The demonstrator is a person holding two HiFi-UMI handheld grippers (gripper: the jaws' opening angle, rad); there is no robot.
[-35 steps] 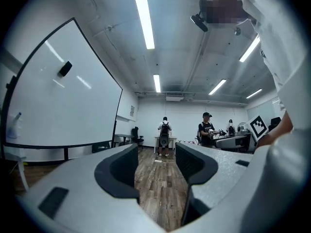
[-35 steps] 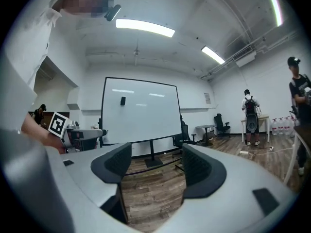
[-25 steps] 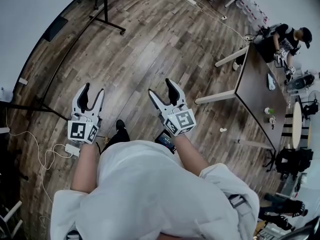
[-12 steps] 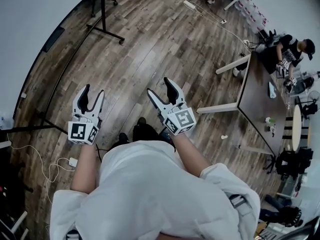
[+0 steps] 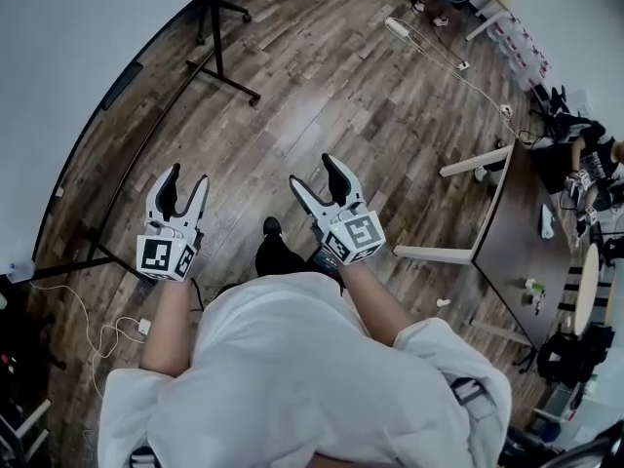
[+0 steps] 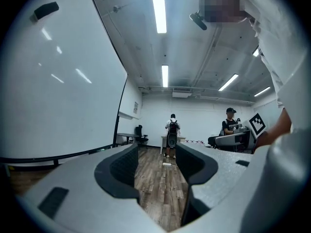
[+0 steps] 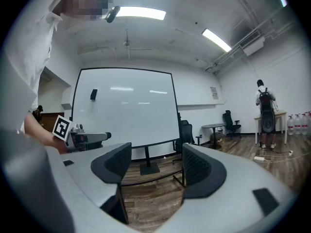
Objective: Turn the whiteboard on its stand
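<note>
Head view first: the person in the white shirt (image 5: 312, 378) stands on the wooden floor (image 5: 341, 96) with both tools held out ahead, level. The left gripper (image 5: 188, 175) has its jaws apart and nothing between them. The right gripper (image 5: 312, 171) stands wide too, and empty. The whiteboard (image 5: 88, 47) runs along the left side of the scene, its dark lower rail curving from far to near, one black stand foot (image 5: 229, 61) reaching out onto the boards at the far end. The left gripper is near that rail but clear of it, no contact. A white cable (image 5: 97, 325) snakes over the floor at the near left. Over on the right, a dark table (image 5: 517, 232), with a seated person (image 5: 585, 154) at its far end.

Left gripper view now: the left gripper (image 6: 157, 159) shows bare floor in the gap between its pads, and the whiteboard (image 6: 58, 81) fills the left side, close alongside, a small dark block (image 6: 46, 9) stuck high on its face. A person with a backpack (image 6: 172, 132) stands at the far wall.

Right gripper view: the right gripper (image 7: 155, 164) has its jaws spread, nothing clamped. The whiteboard (image 7: 126, 110) stands upright on its stand (image 7: 148, 168), well apart from the pads. The left gripper (image 7: 82, 139) pokes in from the left. An office chair (image 7: 231, 120) sits far right.
</note>
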